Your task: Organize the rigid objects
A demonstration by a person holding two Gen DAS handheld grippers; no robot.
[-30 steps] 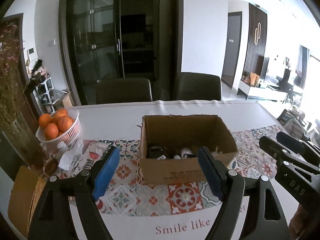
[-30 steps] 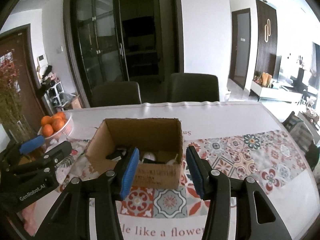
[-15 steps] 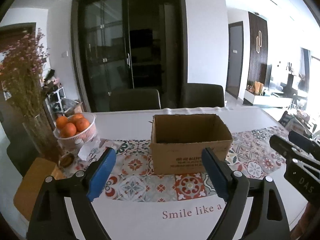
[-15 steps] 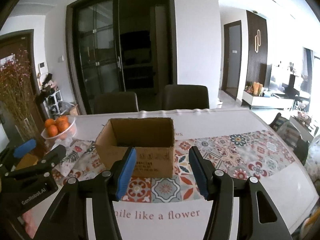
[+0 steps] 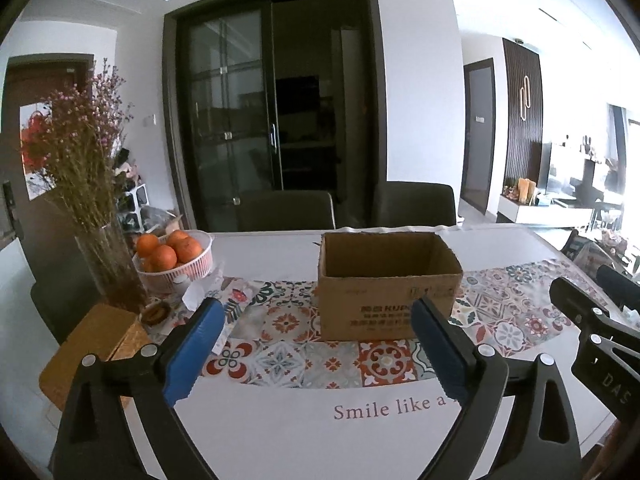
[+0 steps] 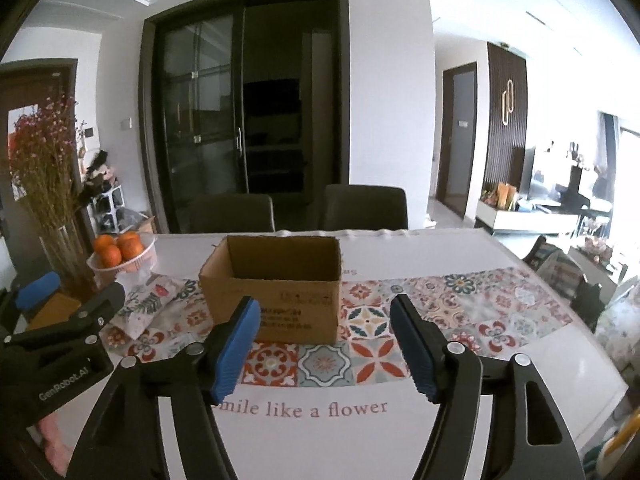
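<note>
Table (image 5: 280,432): white cloth, patterned tile runner (image 5: 304,344) across the middle, printed text near my edge. Two dark chairs (image 6: 296,208) on the far side, in front of the glass doors.

Cardboard box (image 5: 384,292) sits on the runner, open top, upright, dead ahead in both views. Interior not visible from this angle, so I can't tell what's in it.

Vase of dried flowers (image 5: 100,216) at the left edge of the table, white basket of oranges (image 5: 176,264) just beside it, woven mat (image 5: 96,344) in front of the vase.

My left gripper (image 5: 316,344): jaws wide and opening, nothing between the blue pads (image 5: 196,352). Box is beyond the tips, not touched.

My right gripper (image 6: 326,344): jaws opening, at a moderate gap, empty too. Box well apart from its tips.

Each gripper shows at the other's frame edge.
</note>
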